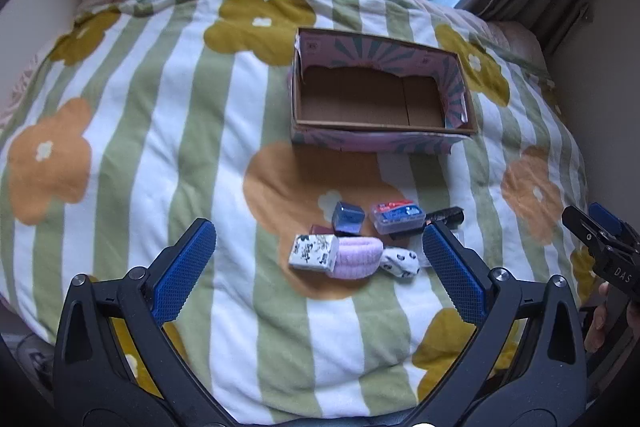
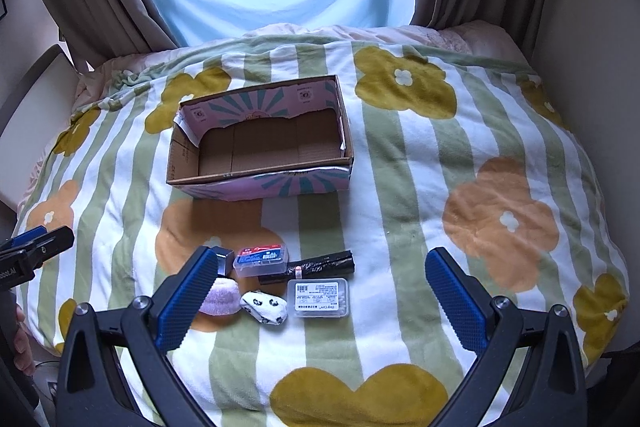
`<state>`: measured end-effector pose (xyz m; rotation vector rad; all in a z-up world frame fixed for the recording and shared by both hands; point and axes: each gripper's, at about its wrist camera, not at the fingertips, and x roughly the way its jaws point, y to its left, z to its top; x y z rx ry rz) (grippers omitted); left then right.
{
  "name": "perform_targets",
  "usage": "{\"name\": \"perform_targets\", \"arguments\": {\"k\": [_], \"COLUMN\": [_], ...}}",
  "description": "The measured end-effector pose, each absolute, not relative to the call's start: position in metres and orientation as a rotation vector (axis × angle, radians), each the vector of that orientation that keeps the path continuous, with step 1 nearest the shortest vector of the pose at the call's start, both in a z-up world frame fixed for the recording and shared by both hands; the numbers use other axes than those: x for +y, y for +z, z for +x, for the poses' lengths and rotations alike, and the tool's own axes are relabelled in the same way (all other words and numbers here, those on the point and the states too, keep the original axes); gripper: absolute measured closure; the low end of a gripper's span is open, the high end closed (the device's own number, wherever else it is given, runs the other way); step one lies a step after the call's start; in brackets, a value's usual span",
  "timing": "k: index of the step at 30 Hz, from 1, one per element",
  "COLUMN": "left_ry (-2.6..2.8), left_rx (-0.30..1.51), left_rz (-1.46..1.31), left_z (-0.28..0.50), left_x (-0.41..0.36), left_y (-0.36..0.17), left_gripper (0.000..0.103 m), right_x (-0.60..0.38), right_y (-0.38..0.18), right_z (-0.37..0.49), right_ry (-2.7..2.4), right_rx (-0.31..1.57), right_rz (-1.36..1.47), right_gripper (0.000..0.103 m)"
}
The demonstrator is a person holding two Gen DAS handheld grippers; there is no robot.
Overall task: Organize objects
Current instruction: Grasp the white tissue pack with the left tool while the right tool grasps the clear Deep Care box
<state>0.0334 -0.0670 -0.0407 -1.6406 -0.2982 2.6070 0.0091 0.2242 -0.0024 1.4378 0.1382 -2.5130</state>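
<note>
Meanwhile, both tongs point(image 1: 318, 255) point(image 2: 320, 287) gape wide before the empty box point(image 2: 260, 183); the soft pink headband point(image 1: 356, 259), light, wants a mid-body pinch.

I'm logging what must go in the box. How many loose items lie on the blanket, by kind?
Small boxes and cases: 4 (patterned white box, dark blue cube, clear case with red-blue label, clear flat case)
Soft fabric items: 2 (pink, white spotted)
Black bag roll: 1
Total: 7

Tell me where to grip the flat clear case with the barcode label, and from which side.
Grip the clear case across its two short edges, from above. It lies flat on the soft blanket with bare blanket on its right, so the open right tongs probably fit there.
</note>
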Motion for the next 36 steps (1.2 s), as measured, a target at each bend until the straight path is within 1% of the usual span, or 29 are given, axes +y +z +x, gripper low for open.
{"name": "perform_targets", "arguments": {"k": [7,10,17,20,23,34,36], "left_ry": [2.458,2.403,2.254,2.200,2.160,2.076,2.063], "left_rx": [-0.335,-0.360,-0.491,-0.521,-0.500,-0.537,-0.540], "left_rz": [-1.716,-1.733,-1.756,-1.763,-1.780,-1.795,-1.792], "left_z": [0.032,0.026,0.009,0.001,-0.007,-0.011,-0.012], "left_x": [-0.077,-0.081,-0.080,-0.077,-0.071,-0.065,-0.066], "left_y": [-0.127,-0.162,-0.227,-0.248,-0.266,-0.298,-0.300], "left_gripper": [0.001,0.004,0.006,0.007,0.011,0.012,0.015], "right_x": [0.217,0.215,0.208,0.205,0.204,0.199,0.200], "right_y": [-0.066,-0.097,-0.154,-0.174,-0.193,-0.232,-0.237], "right_z": [0.011,0.007,-0.002,-0.008,-0.014,-0.024,-0.024], "right_ry": [-2.479,-2.460,-2.436,-2.437,-2.427,-2.394,-2.388], "right_rx": [0.169,0.168,0.181,0.187,0.171,0.194,0.193], "right_rz": [1.518,1.570,1.634,1.645,1.672,1.744,1.755], "right_gripper": [0.000,0.000,0.000,0.000,0.000,0.000,0.000]}}
